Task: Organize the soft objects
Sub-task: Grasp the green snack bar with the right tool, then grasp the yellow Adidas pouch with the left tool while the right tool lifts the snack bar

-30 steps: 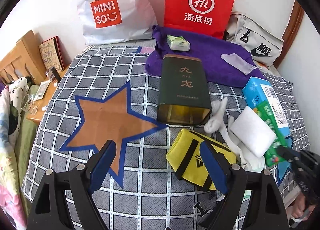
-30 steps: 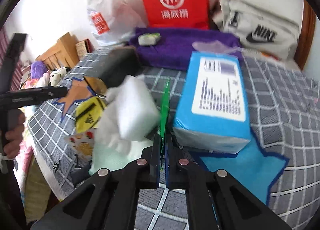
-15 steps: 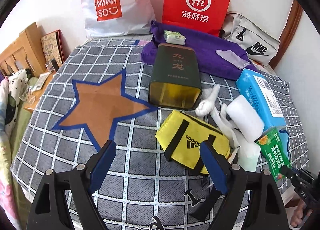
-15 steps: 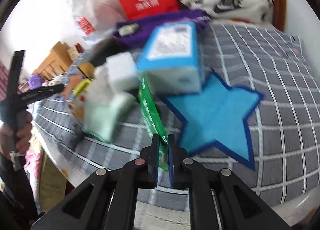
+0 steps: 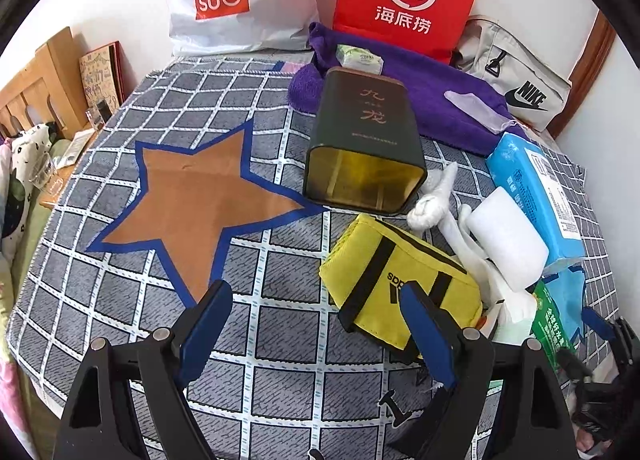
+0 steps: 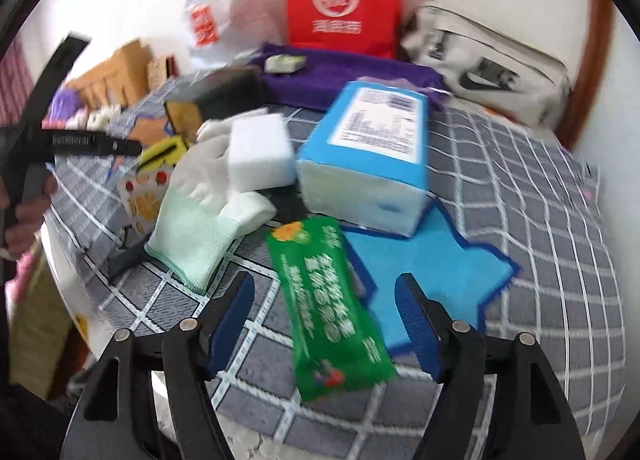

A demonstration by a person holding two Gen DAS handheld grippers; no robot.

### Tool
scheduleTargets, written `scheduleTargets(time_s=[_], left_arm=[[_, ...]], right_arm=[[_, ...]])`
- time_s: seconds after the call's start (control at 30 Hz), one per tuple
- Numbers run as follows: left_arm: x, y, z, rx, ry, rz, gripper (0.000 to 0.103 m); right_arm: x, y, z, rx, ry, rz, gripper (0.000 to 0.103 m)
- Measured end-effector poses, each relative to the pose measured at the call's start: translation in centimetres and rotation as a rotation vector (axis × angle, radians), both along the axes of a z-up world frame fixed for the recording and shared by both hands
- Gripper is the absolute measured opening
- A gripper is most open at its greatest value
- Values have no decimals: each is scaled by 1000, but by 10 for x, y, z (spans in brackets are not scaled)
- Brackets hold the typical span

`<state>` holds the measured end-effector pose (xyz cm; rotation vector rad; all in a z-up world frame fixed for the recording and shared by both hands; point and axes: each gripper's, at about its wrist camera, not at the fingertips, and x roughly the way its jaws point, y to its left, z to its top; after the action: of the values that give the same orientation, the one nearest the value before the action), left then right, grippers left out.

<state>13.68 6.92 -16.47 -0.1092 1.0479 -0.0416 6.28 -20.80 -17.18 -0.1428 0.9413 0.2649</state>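
Packet [image 6: 326, 312], green glossy plastic, flat oblong, lies between the right gripper [image 6: 324, 320] jaws, which are opening, pads off it. It rests on the grey checked cloth [image 6: 540, 187], beside the blue star patch [image 6: 436, 272], near the tissue pack [image 6: 368, 155], white sponge block [image 6: 260, 151] and knit glove [image 6: 200, 227]. Left gripper [image 5: 316, 324] jaws wide, empty, by the yellow fabric pouch [image 5: 384, 276].

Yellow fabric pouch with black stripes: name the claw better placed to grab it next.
Left. The left claw hovers open right at the yellow fabric pouch; the right claw, jaws opening, straddles the green plastic packet.
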Motion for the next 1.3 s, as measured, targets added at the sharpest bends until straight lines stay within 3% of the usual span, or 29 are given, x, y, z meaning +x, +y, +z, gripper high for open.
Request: scheduleTargets(time_s=[0.1, 0.23, 0.4, 0.43, 0.5, 0.53, 0.6, 0.63, 0.8, 0.87, 0.93, 1.03, 1.3], left_arm=[[0, 2, -2, -21, 2, -12, 85], [5, 0, -4, -31, -1, -38, 85], [17, -12, -10, -25, 3, -101, 84], [20, -15, -13, -25, 4, -113, 84], [24, -19, -19, -26, 18, -130, 82], [26, -21, -24, -23, 27, -134, 73], [26, -22, -28, -56, 20, -143, 65], [25, -22, -28, -63, 13, -147, 55], [25, -17, -27, -83, -6, -131, 33], [25, -10, -25, -128, -2, -125, 30], [23, -5, -23, -142, -5, -123, 20], [20, 1, -17, -166, -11, -120, 14], [6, 7, 10, -142, -59, -118, 12]], right_arm=[[8, 12, -16, -57, 41, 27, 72], [12, 3, -33, -16, 104, 2, 72], [12, -4, -33, -8, 60, -31, 55], [12, -5, -32, -6, 54, -27, 44], [13, -6, -31, 5, 53, -34, 39], [12, -8, -30, 18, 56, -39, 37], [10, -10, -29, 30, 60, -44, 34], [10, -11, -29, 35, 63, -46, 33], [9, -16, -26, 74, 79, -79, 32], [11, -17, -26, 75, 82, -88, 32], [12, -17, -25, 80, 87, -90, 32], [13, -21, -23, 106, 91, -98, 32], [10, -31, -5, 109, 56, -137, 32]])
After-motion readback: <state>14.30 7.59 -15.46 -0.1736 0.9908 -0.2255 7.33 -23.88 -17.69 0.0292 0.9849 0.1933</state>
